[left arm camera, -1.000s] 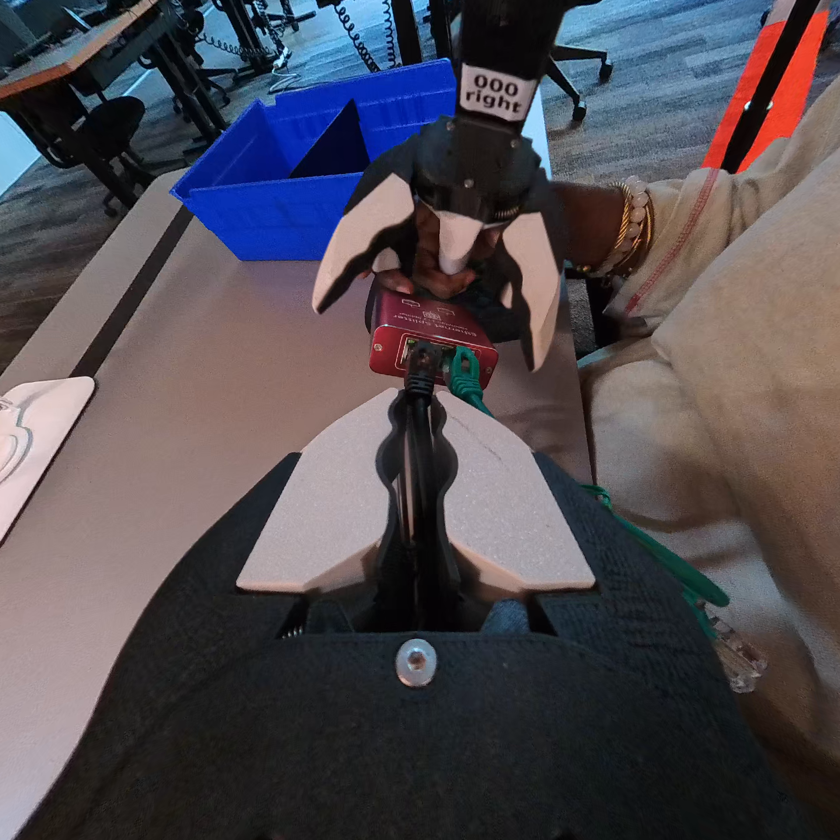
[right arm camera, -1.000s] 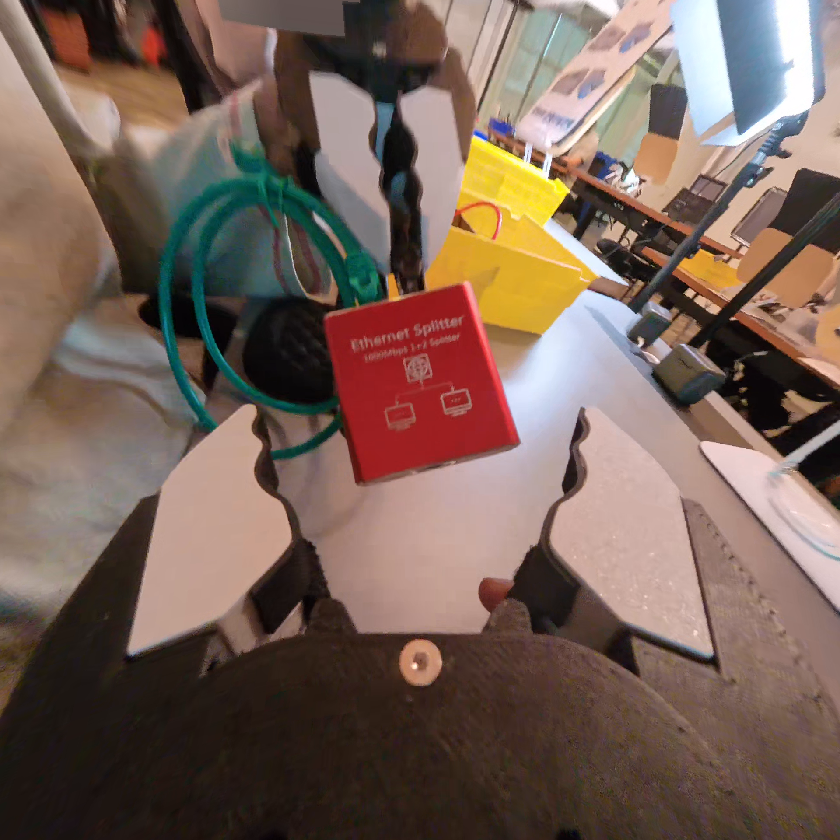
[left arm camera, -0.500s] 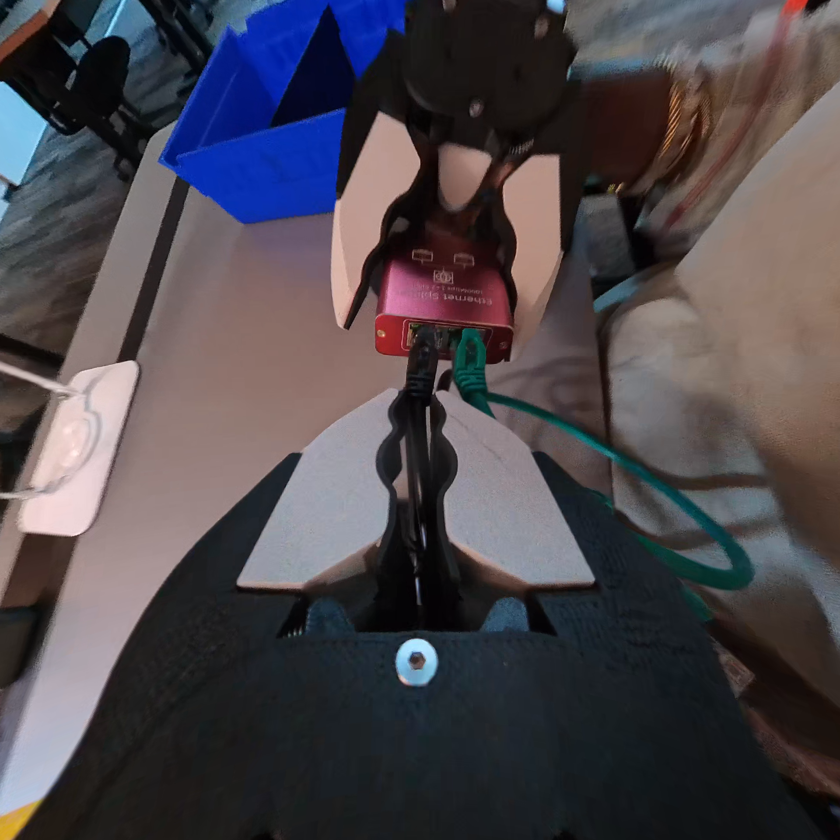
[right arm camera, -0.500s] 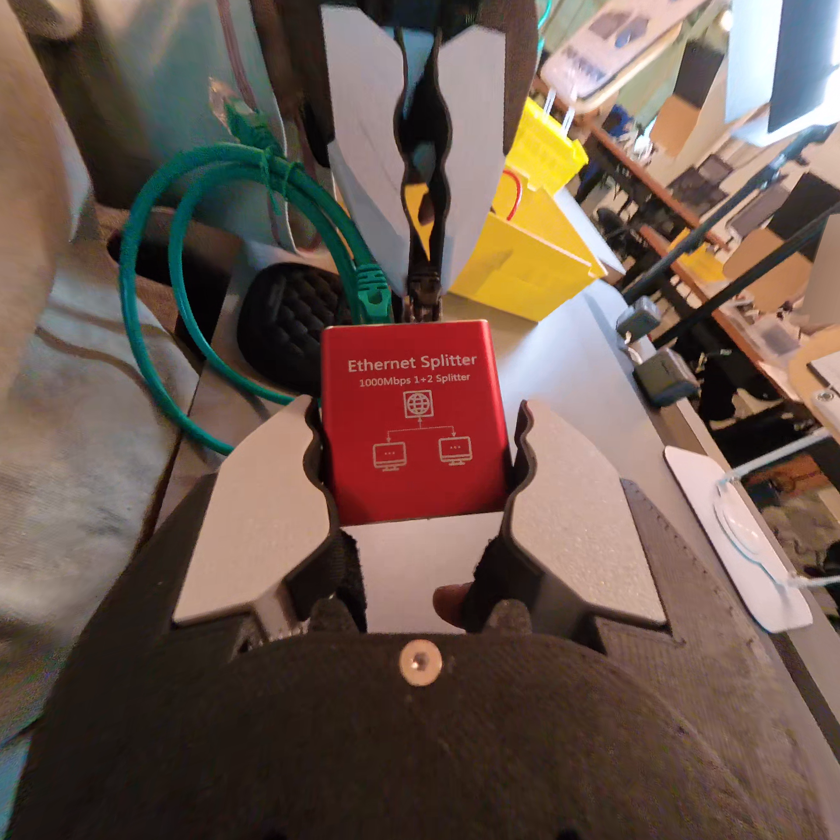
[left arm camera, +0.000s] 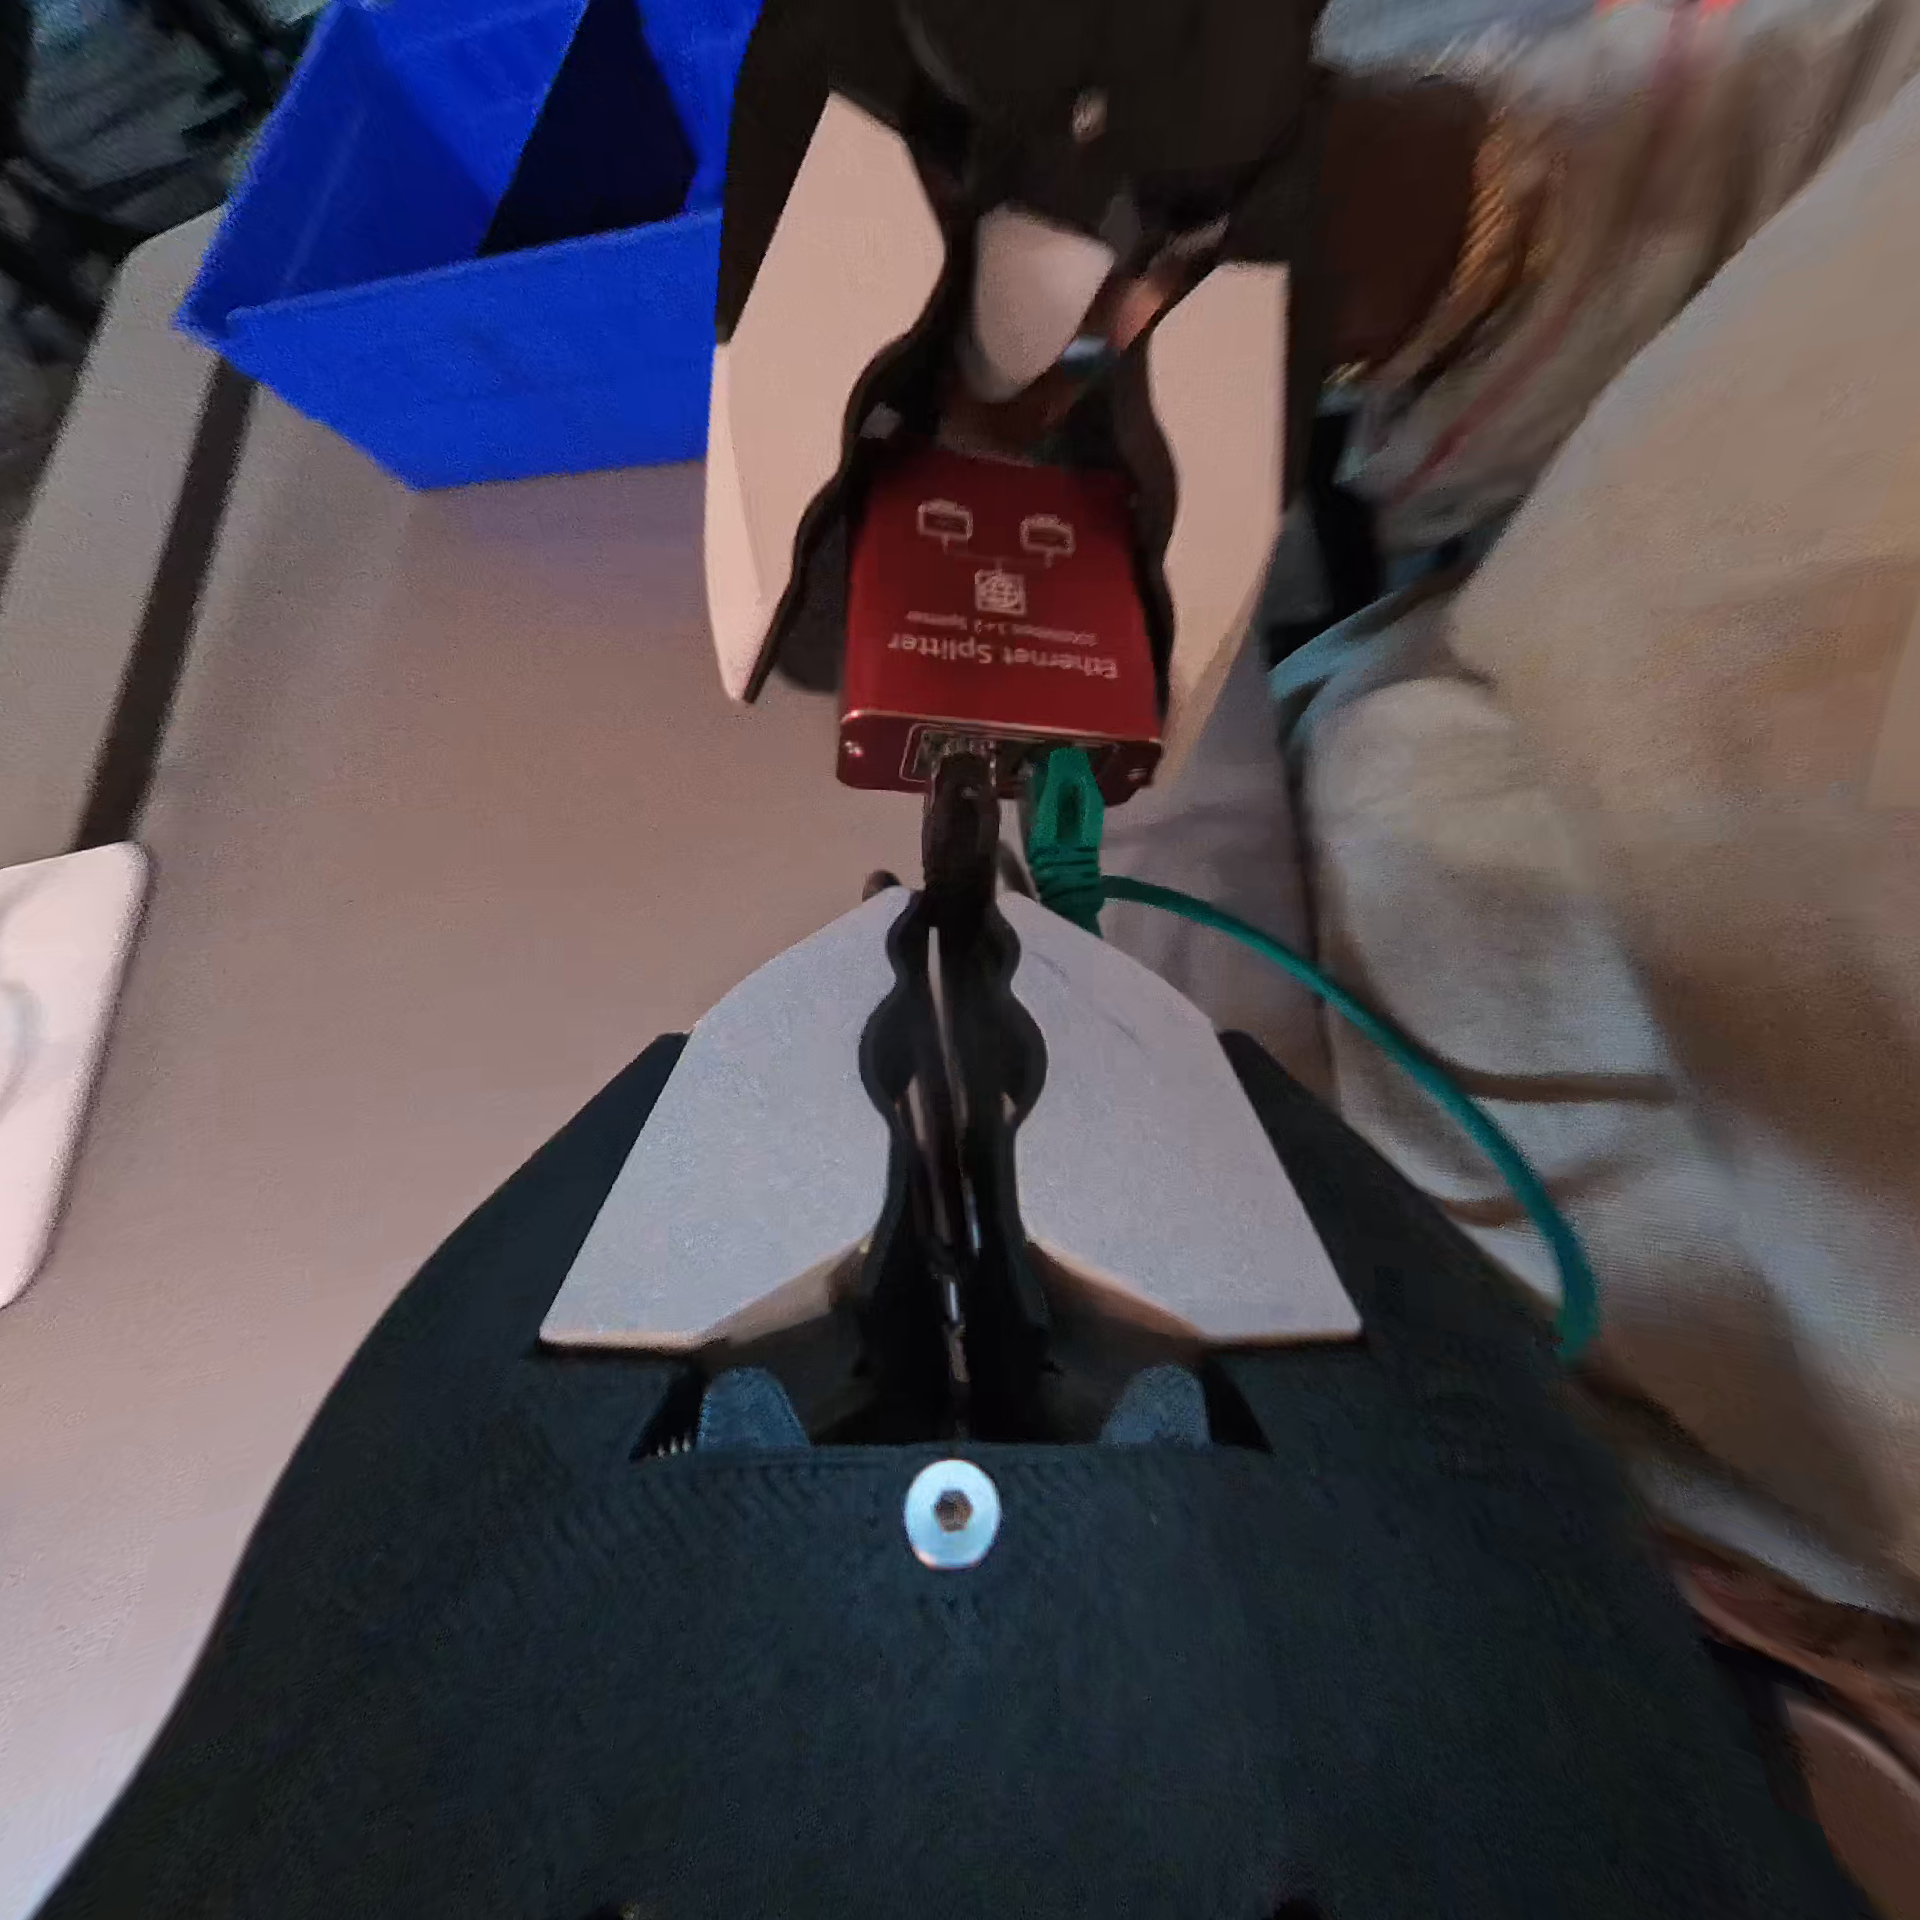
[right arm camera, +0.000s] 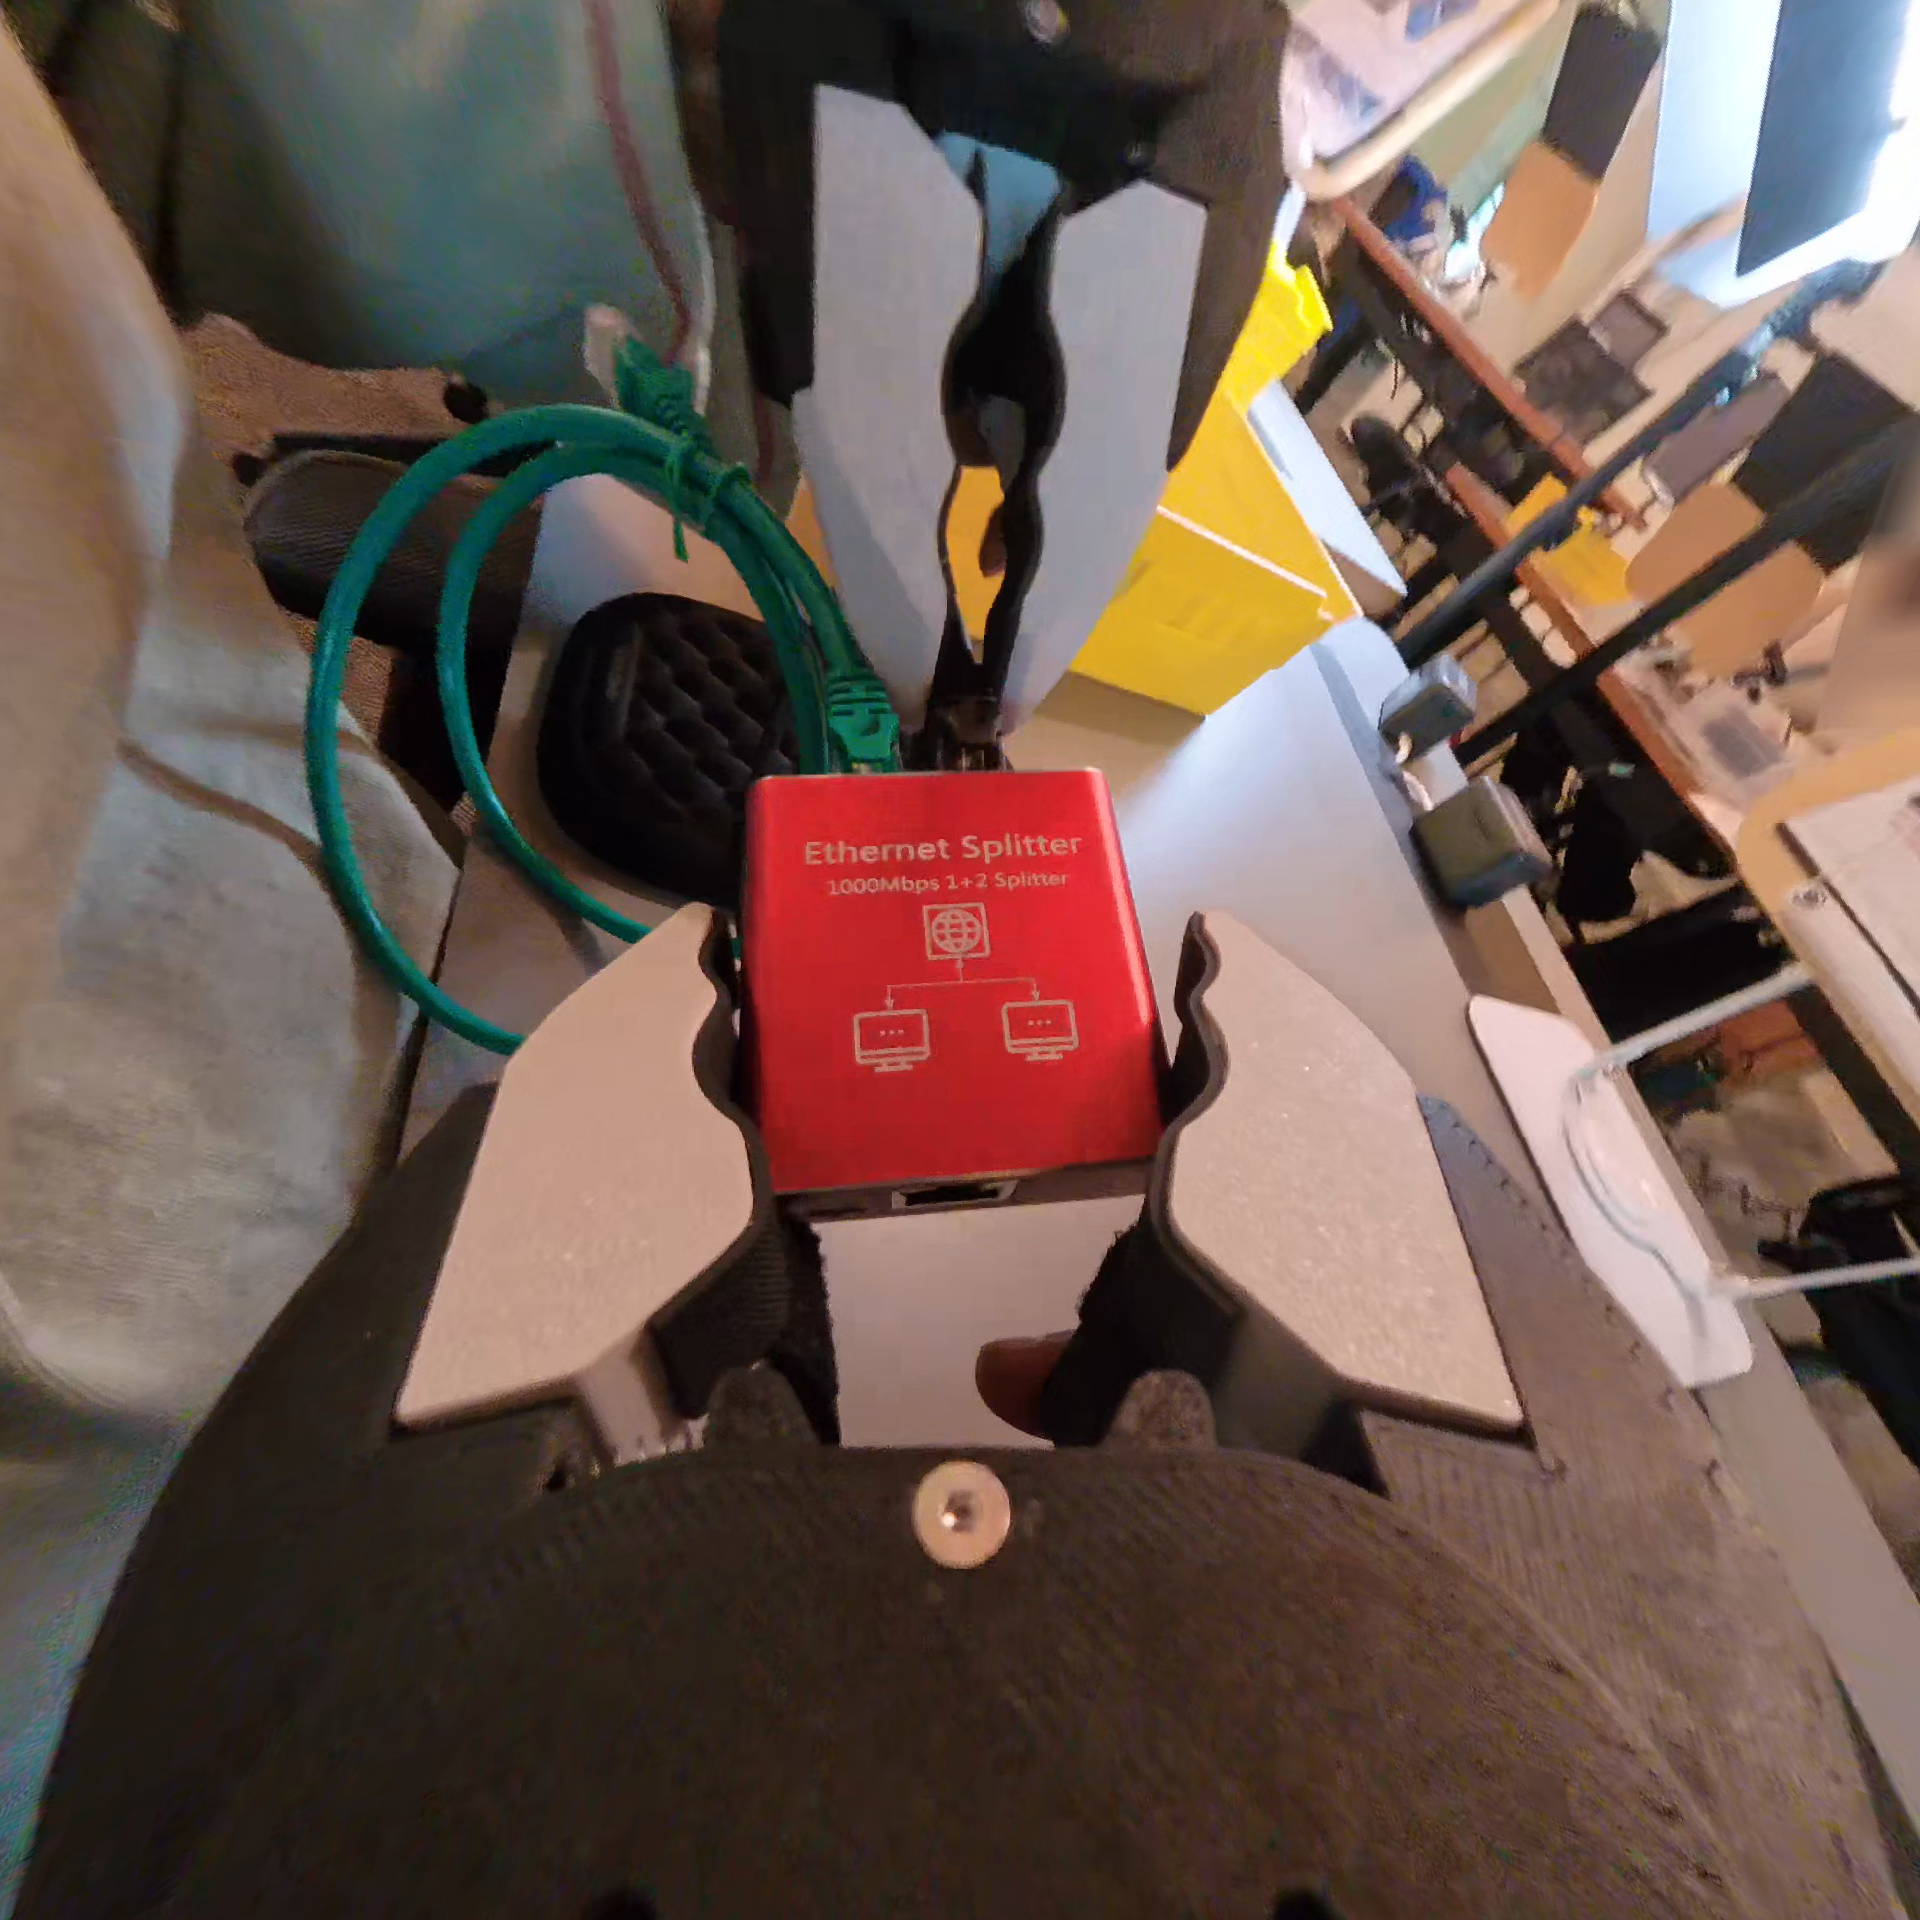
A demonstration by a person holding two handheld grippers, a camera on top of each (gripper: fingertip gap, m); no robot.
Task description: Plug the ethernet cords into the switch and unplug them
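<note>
The left hand-held gripper (left arm camera: 951, 914) is clamped on the black cord (left arm camera: 961, 831), plugged at the switch's (right arm camera: 951, 987) 12 o'clock end; the right hand-held gripper (right arm camera: 956, 997) is clamped on the switch above the surface (left arm camera: 416, 831). A skewed pull could jam the latch.

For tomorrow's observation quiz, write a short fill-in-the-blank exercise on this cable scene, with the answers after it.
1. The right gripper is clamped on the ____ switch.
2. The left gripper is shut on the ____ cord.
3. The other plugged-in cord is ____.
4. Behind the switch in the left wrist view stands a ____ bin.

Answers: red; black; green; blue
</note>
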